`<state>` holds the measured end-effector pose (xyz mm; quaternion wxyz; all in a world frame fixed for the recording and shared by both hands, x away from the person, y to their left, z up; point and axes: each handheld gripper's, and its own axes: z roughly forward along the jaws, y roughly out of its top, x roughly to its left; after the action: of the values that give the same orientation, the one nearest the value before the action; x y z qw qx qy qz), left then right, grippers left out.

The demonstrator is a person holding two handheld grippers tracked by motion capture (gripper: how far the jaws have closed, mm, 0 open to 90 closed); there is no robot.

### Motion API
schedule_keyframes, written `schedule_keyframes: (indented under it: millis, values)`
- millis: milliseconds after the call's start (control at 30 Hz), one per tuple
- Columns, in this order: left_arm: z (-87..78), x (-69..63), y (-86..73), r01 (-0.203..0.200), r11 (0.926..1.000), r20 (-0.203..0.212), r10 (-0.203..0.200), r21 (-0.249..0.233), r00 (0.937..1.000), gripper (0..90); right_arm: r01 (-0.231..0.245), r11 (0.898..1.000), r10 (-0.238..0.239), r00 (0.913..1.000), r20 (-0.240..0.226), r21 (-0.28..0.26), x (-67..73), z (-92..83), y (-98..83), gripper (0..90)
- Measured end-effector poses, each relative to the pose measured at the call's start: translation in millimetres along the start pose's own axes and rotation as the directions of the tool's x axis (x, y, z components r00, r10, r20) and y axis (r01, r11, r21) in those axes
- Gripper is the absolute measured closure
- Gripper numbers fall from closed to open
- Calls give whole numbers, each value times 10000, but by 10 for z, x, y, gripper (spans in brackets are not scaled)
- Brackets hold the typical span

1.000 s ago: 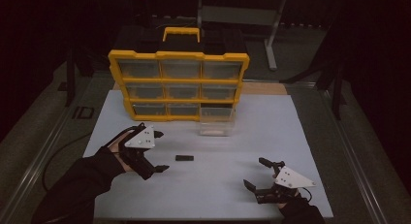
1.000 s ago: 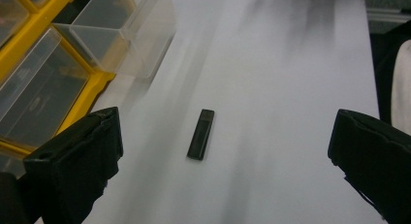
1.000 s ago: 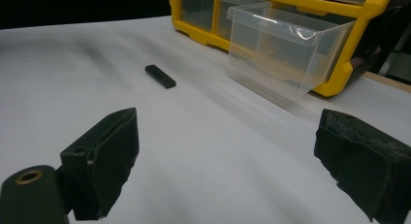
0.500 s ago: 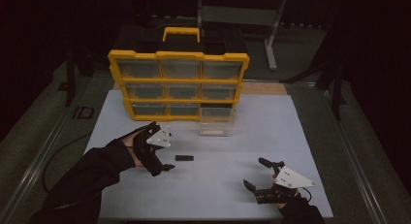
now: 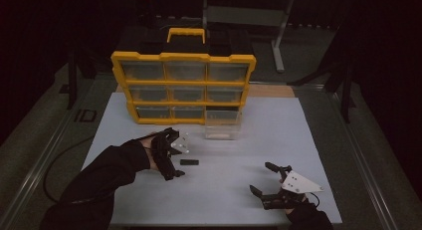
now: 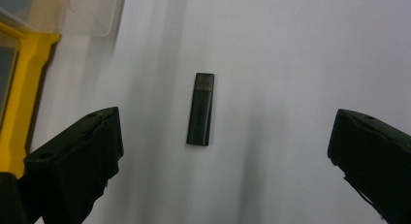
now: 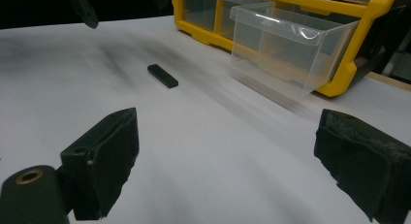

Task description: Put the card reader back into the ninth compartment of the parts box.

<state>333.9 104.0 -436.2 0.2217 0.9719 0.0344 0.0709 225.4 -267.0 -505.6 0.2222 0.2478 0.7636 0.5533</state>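
Observation:
A small flat black stick (image 5: 189,162) lies on the white table mat (image 5: 219,190), in front of the yellow drawer organizer (image 5: 183,85). My left gripper (image 5: 171,153) hovers just left of it, open, its jaws straddling the black stick (image 6: 200,108) in the left gripper view with a wide gap on both sides. My right gripper (image 5: 264,180) rests open near the mat's front right, empty. From the right gripper view the black stick (image 7: 163,75) lies far ahead to the left.
A clear plastic drawer (image 5: 223,129) is pulled out of the organizer's bottom right slot and stands on the mat; it appears as the clear drawer (image 7: 291,52) in the right gripper view. A dark floor and metal frame legs surround the table.
My left gripper has moved right and forward across the mat, ending over the black stick. The right gripper has stayed put.

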Motion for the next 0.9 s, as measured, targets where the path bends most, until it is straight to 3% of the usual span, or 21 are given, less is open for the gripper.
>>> schedule_keyframes:
  millis: [333, 533, 667, 900]
  values:
    - [223, 87, 25, 98, 9921, 274, -133, 1248, 9995, 25, -2, 10000, 2, 10000, -1, -6, -1, -1, -1, 89]
    - [301, 117, 62, -81, 9893, 401, 22, 1456, 9992, 51, 1, 10000, -1, 10000, -21, 5, 1, 2, -2, 90]
    - [342, 148, 82, -197, 9892, 499, 126, 1453, 9987, 157, -18, 10000, 18, 10000, -21, 1, -1, 0, -3, 90]
    - [446, 174, 63, -282, 9835, 380, 218, 1789, 9990, 269, -3, 10000, 3, 10000, -26, -7, 0, -1, -2, 90]
